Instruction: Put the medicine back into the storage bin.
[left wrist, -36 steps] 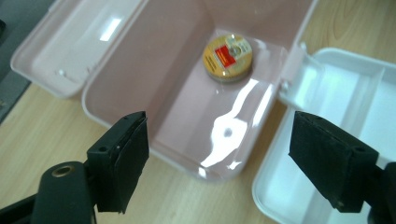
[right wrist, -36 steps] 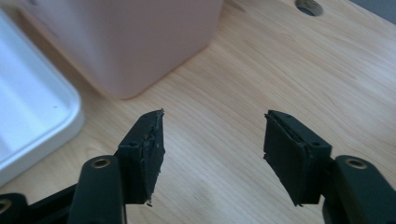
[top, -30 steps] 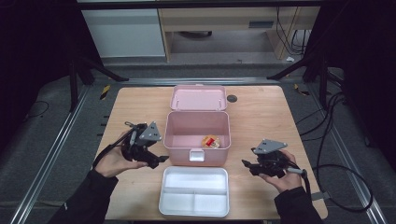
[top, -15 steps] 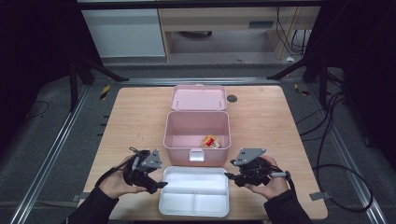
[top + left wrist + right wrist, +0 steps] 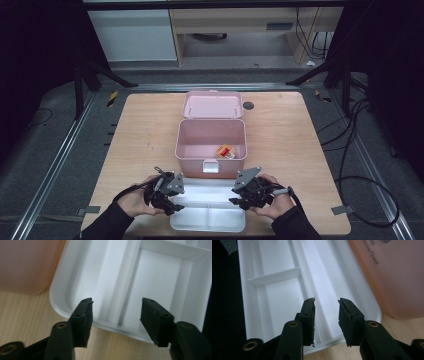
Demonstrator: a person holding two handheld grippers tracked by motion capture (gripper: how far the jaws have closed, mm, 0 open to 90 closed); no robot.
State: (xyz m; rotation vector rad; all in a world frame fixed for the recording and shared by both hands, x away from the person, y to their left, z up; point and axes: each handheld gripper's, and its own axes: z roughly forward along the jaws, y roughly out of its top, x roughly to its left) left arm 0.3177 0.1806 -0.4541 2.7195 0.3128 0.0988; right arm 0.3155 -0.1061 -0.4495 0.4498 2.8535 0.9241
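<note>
- Both grippers, left gripper (image 5: pixel 167 202) and right gripper (image 5: pixel 240 200), have just been closing at the short ends of the white tray (image 5: pixel 207 220), low centre of the high view; jaws still apart, nothing pinched.
- Uneven grip could tilt the tray.
- Lifting may knock the pink box (image 5: pixel 210 145) just above.

High view: even overhead light falls on the table (image 5: pixel 280 135), surroundings fall to near black, and detail is soft. Gripper views: bright white tray (image 5: pixel 160 282) with mild glare, jaws sharp, pink box (image 5: pixel 397 277) blurred.
</note>
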